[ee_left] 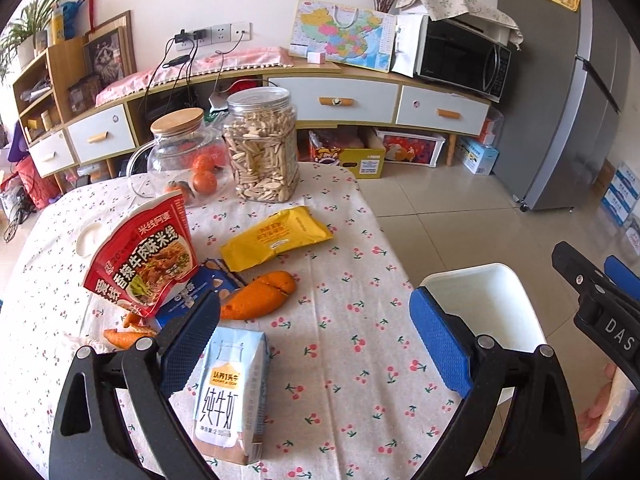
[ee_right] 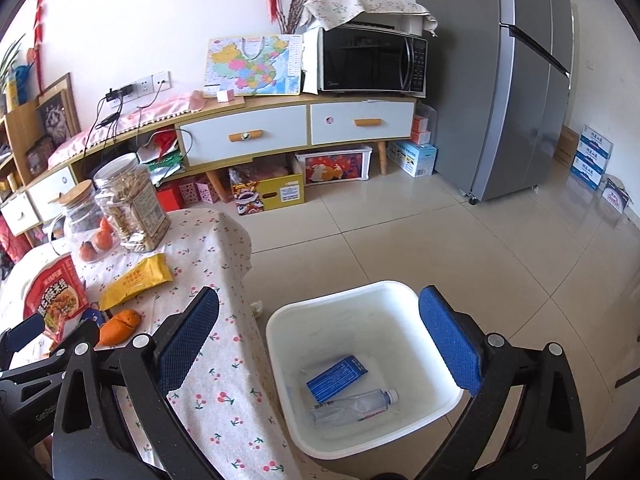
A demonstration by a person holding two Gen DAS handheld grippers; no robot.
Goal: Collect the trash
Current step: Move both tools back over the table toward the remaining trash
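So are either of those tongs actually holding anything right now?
No. Both the left tongs and the right tongs are open and empty, one over the milk carton, one over the bin.

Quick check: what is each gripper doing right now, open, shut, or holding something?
Left gripper: open, holding nothing, above the milk carton on the table.
Right gripper: open, holding nothing, above the white bin.

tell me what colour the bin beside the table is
White; the bin shows best in the right wrist view.
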